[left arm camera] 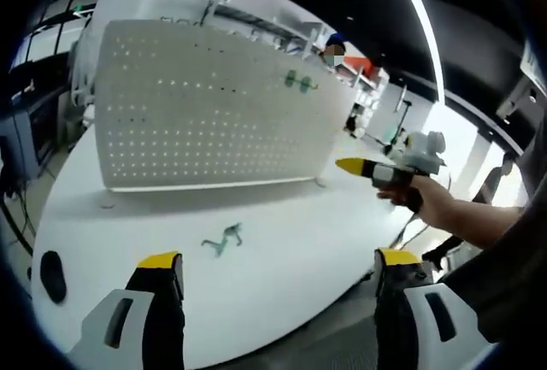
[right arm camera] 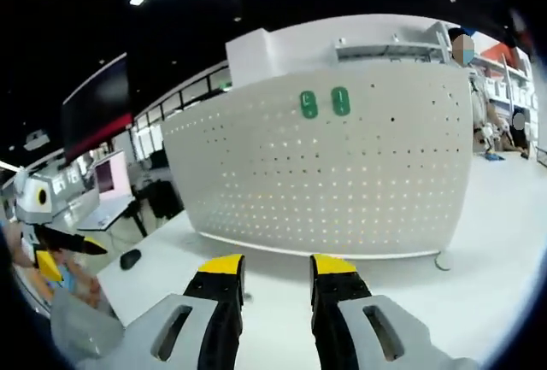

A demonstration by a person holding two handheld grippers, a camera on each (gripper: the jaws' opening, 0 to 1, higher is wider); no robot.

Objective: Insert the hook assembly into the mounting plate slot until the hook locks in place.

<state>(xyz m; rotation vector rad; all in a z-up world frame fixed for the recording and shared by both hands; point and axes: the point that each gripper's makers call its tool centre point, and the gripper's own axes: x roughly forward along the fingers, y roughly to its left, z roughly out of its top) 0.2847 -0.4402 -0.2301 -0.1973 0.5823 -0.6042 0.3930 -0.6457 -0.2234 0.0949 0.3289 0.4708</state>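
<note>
Left gripper (left arm camera: 278, 269) agape, green hook (left arm camera: 224, 238) on table, right gripper (right arm camera: 278, 266) parted, empty

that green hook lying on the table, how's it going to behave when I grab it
The hook looks thin and wiry, so probably light and likely to skid on the smooth white table. Its bent, flat-lying shape suggests it won't roll, though it may twist between the fingers.

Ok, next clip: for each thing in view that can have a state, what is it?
pegboard: upright on the white table.
two green hooks: already mounted on the pegboard, side by side.
loose green hook: lying on the table, untouched.
left gripper: jaws wide open, empty.
right gripper: jaws open, empty.
</note>
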